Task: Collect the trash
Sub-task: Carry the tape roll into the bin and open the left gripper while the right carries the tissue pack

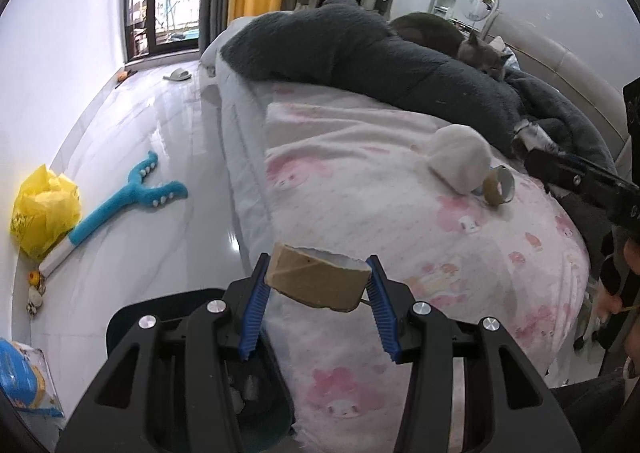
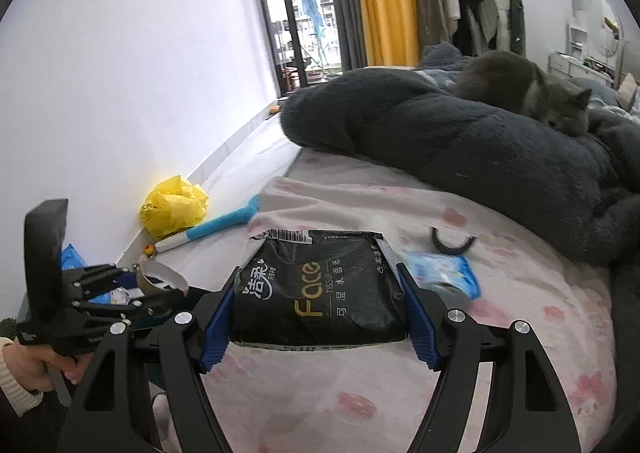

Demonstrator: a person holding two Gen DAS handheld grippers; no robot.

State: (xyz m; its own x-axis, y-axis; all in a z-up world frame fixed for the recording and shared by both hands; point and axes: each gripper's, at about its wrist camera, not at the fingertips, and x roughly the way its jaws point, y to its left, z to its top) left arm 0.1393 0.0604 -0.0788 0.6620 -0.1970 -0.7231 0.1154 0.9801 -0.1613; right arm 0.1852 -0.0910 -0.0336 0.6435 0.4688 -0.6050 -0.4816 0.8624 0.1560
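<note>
My left gripper (image 1: 318, 285) is shut on a flattened brown cardboard tube (image 1: 316, 279), held above the bed's left edge over a dark bin (image 1: 256, 397) on the floor. It also shows in the right wrist view (image 2: 162, 283). My right gripper (image 2: 320, 301) is shut on a black tissue pack (image 2: 318, 287) above the pink bedsheet (image 2: 520, 333). On the bed lie a white tissue wad (image 1: 460, 159), a second cardboard roll (image 1: 498, 185), a blue wrapper (image 2: 444, 273) and a black curved strip (image 2: 452, 241).
A grey cat (image 2: 524, 87) rests on a dark fluffy blanket (image 1: 360, 53) at the far side of the bed. On the floor lie a yellow plastic bag (image 1: 42, 211), a blue foam toy (image 1: 132, 199) and a blue packet (image 1: 22, 377).
</note>
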